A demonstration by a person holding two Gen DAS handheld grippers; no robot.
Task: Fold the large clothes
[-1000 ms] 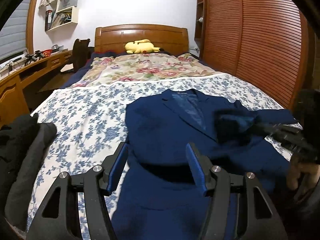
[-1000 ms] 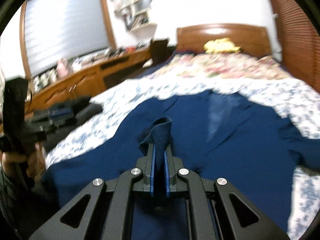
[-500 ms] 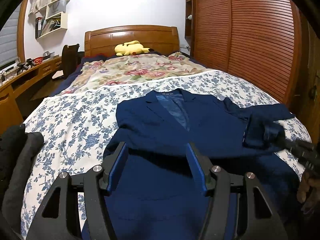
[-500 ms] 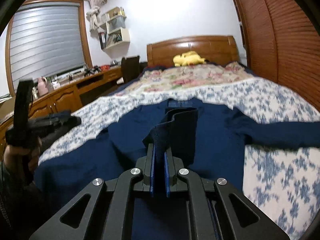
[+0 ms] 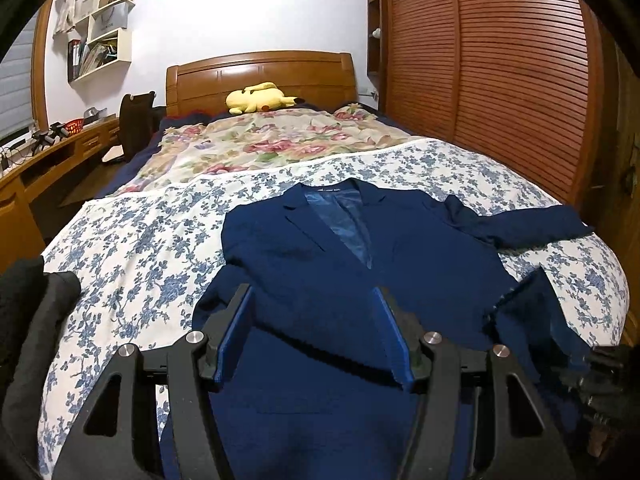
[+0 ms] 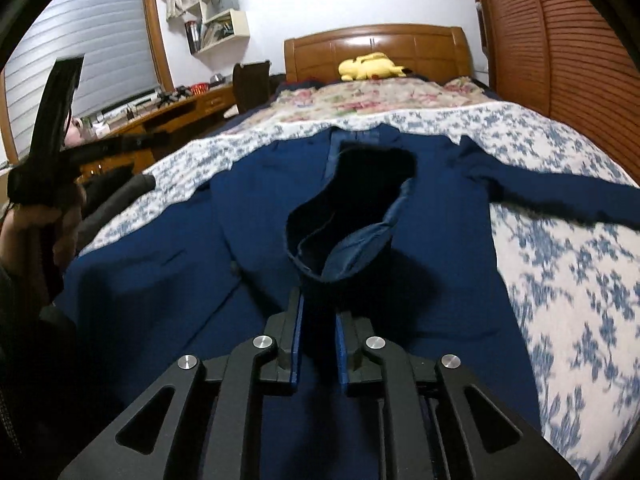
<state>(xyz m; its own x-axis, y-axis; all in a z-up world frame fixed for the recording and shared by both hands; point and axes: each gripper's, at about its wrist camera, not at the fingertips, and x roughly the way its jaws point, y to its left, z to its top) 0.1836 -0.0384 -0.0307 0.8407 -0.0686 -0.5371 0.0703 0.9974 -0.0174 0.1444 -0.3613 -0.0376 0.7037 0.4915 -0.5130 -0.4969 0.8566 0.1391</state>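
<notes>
A navy blazer point(image 5: 320, 248) lies face up on the bed, collar toward the headboard. My left gripper point(image 5: 312, 296) hovers open over its near left part with nothing between the pads. In the right wrist view my right gripper point(image 6: 318, 304) has its jaws opening. A sleeve cuff point(image 6: 352, 216) still stands up between them, its mouth gaping and its lining showing. From the left wrist view that sleeve point(image 5: 532, 312) rises toward the right gripper point(image 5: 600, 368) at the lower right. The other sleeve point(image 6: 552, 192) stretches out to the right over the sheet.
Dark folded garments point(image 5: 36, 320) sit at the bed's near left edge. A floral quilt point(image 5: 272, 144) and a yellow plush toy point(image 5: 256, 98) lie by the headboard. Louvred wardrobe doors point(image 5: 500, 80) run along the right side. A wooden desk point(image 5: 24, 176) stands on the left.
The right gripper carried the sleeve cuff from over the blazer's middle to its near right side, and its jaws went from shut to slightly apart. The left gripper shifted a little sideways.
</notes>
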